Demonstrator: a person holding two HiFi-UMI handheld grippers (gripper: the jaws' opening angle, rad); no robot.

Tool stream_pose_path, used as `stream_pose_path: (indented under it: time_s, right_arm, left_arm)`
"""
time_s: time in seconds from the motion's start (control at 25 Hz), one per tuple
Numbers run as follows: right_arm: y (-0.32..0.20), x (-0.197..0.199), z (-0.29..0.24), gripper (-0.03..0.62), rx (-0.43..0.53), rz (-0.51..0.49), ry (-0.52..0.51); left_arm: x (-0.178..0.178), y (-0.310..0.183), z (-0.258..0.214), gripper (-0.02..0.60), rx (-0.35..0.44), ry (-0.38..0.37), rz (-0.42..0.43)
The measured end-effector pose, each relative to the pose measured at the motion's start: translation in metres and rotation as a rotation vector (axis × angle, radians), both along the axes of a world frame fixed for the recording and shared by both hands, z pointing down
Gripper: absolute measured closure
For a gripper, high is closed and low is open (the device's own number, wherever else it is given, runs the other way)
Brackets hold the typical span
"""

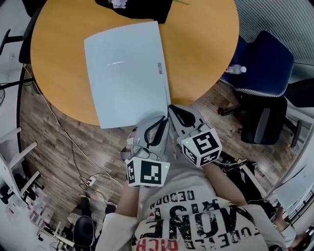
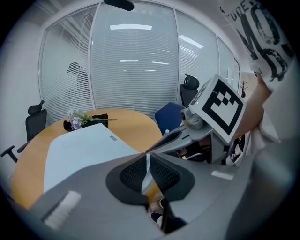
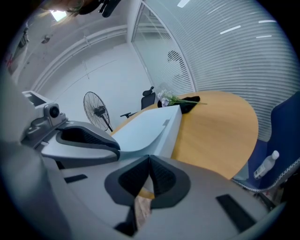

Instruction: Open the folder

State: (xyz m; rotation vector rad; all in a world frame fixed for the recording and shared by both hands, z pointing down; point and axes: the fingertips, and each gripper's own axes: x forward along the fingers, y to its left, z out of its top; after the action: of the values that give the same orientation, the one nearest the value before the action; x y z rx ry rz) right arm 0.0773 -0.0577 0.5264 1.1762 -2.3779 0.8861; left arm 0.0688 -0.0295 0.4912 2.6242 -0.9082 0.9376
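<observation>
Table point(image 1: 206, 44) looked down on steeply from the head, seen low and close in both gripper views, folder point(image 1: 125, 68) shared by all three.

Round wooden table point(image 1: 206, 49), orange-tan top. A pale blue folder point(image 1: 125, 68) lies closed on it, set at a slant, its near edge reaching just past the table's rim. At the far edge: black cloth point(image 1: 142, 9), small flowers point(image 1: 117, 4) on it.

folder point(image 1: 125, 68) label: print too small | black object point(image 1: 147, 10): cropped at top
</observation>
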Motion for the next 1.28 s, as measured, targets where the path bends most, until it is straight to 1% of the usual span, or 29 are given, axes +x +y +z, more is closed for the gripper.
stream_pose_path:
  time_s: [0.32, 0.44, 0.56, 0.64, 0.8, 1.08, 1.28]
  right_arm:
    - [0.0, -0.003, -0.001, 0.582, -0.007, -0.048, 0.018]
    - [0.0, -0.004, -0.002, 0.582, -0.014, -0.047, 0.036]
    - [0.0, -0.004, 0.0, 0.58, -0.034, -0.024, 0.056]
    - [-0.001, -0.002, 0.001, 0.582, -0.044, 0.005, 0.061]
    - [-0.003, 0.0, 0.001, 0.58, -0.039, 0.042, 0.075]
    - [-0.001, 0.003, 0.0, 0.58, -0.032, 0.066, 0.095]
    - [-0.001, 0.005, 0.0, 0.582, -0.031, 0.066, 0.098]
  left_arm:
    - [-0.004, 0.0, -0.006, 0.548, 0.023, 0.017, -0.061]
    - [-0.007, 0.0, -0.008, 0.549, 0.026, 0.032, -0.064]
    - [-0.007, 0.0, -0.008, 0.551, 0.005, 0.059, -0.052]
    - [-0.007, -0.001, -0.006, 0.551, -0.017, 0.089, -0.049]
    - [-0.007, -0.003, -0.004, 0.551, -0.048, 0.153, -0.073]
    - [-0.006, -0.003, -0.012, 0.551, -0.052, 0.193, -0.079]
    - [-0.005, -0.002, -0.013, 0.551, -0.056, 0.2, -0.077]
